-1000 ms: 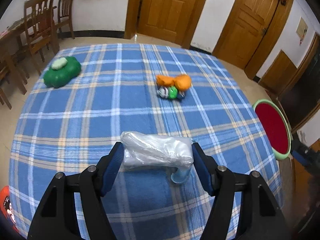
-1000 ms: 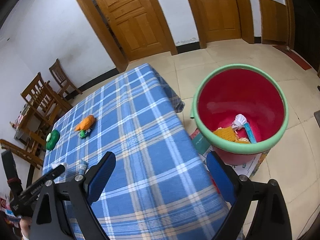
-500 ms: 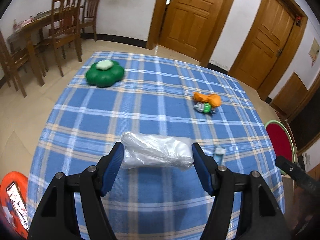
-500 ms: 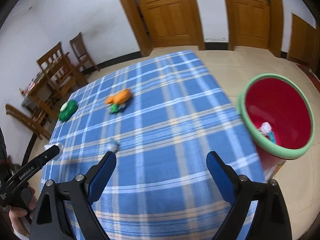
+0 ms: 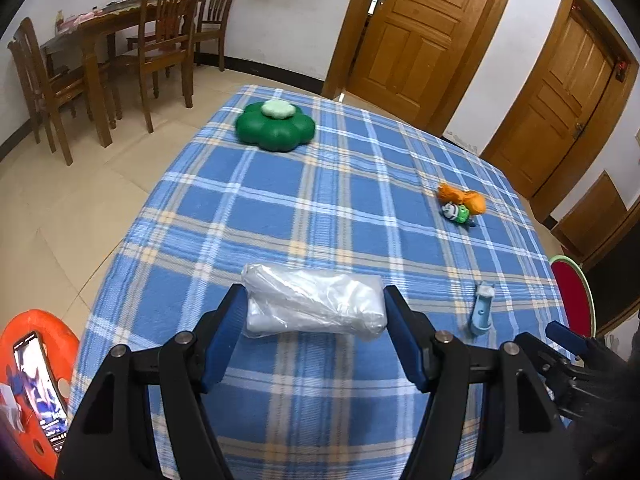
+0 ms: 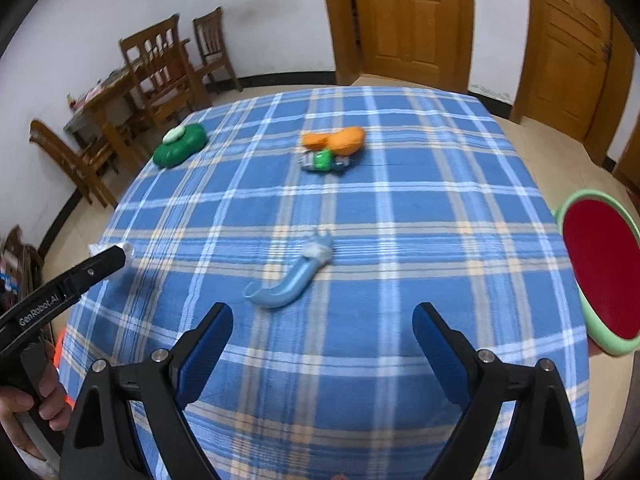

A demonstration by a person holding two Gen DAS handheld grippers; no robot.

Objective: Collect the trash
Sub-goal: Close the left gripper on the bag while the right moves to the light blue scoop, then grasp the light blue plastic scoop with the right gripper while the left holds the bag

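My left gripper (image 5: 314, 310) is shut on a clear plastic packet (image 5: 314, 306), held above the blue plaid tablecloth (image 5: 320, 200). A pale blue curved tube (image 5: 482, 310) lies on the cloth to its right; the right wrist view shows this tube (image 6: 292, 280) just ahead of my right gripper (image 6: 322, 324), which is open and holds nothing. Further back lie an orange wrapper (image 6: 336, 140) and a small green packet (image 6: 320, 160). The red bin with a green rim (image 6: 596, 272) stands off the table's right edge. The left gripper's finger (image 6: 96, 268) shows at the left with the packet's tip.
A green flower-shaped box (image 5: 274, 128) sits at the table's far left. Wooden chairs and a dining table (image 5: 120, 52) stand by the wall, two wooden doors (image 5: 416, 28) behind. An orange stool with a phone on it (image 5: 38, 368) is at lower left.
Both views have swung left across the table. The red bin slid from the right gripper's centre to the far right edge. The blue tube now lies close ahead of the right gripper. The left grip is unchanged.
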